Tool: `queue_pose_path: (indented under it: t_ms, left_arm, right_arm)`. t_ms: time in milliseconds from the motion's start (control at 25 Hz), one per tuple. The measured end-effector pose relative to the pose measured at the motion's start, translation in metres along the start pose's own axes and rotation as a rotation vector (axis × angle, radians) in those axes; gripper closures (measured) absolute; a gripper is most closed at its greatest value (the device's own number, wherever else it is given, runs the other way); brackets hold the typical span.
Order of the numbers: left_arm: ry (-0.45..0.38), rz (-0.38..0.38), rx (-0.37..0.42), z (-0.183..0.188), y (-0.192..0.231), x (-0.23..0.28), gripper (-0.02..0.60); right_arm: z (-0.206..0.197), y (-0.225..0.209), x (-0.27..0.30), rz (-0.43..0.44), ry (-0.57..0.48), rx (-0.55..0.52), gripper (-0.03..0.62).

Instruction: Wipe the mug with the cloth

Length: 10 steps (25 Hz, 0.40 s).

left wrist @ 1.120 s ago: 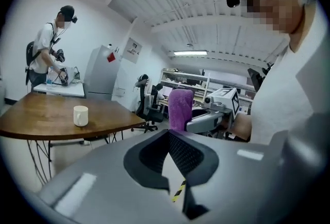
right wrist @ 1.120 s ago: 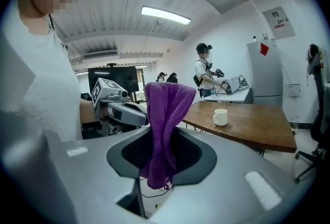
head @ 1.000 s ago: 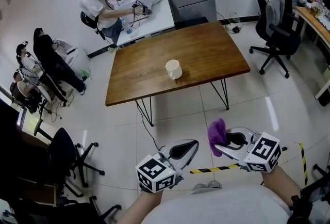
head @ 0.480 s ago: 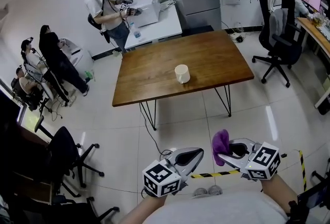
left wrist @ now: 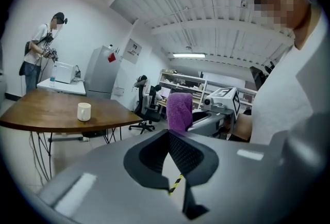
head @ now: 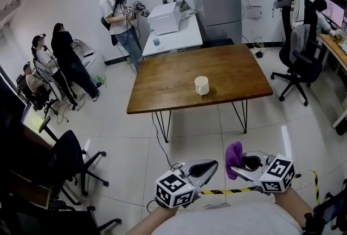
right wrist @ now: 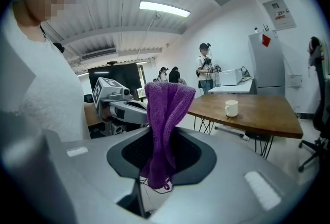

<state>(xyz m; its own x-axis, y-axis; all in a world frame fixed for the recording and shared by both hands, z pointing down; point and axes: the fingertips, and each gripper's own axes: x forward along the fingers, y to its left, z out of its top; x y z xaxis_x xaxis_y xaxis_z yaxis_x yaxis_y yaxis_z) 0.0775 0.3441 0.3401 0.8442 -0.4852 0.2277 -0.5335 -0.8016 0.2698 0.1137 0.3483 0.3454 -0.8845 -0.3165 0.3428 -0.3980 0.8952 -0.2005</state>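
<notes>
Mug [head: 201,85] at middle of worktop [head: 162,93], well apart from claws. Purple cloth [head: 233,154] pinched in right claw [head: 239,162]; left claw [head: 206,165] closed, empty. Approach first. Open left to steady mug, then wipe with cloth's free end.

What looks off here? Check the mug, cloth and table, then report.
Nothing stands out. The mug stands upright on the table, with no spill visible. The cloth is clamped in the right claw. The left claw is shut and empty.
</notes>
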Motion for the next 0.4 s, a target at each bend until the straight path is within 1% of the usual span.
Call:
queue_pose_path:
  t_ms: [400]
  left_arm:
    - [0.011,0.003,0.008,-0.0015,-0.0031,-0.0064,0.58]
  right_arm:
    - [0.0002,0.0059,0.0046,0.01,0.009,-0.006,0.488]
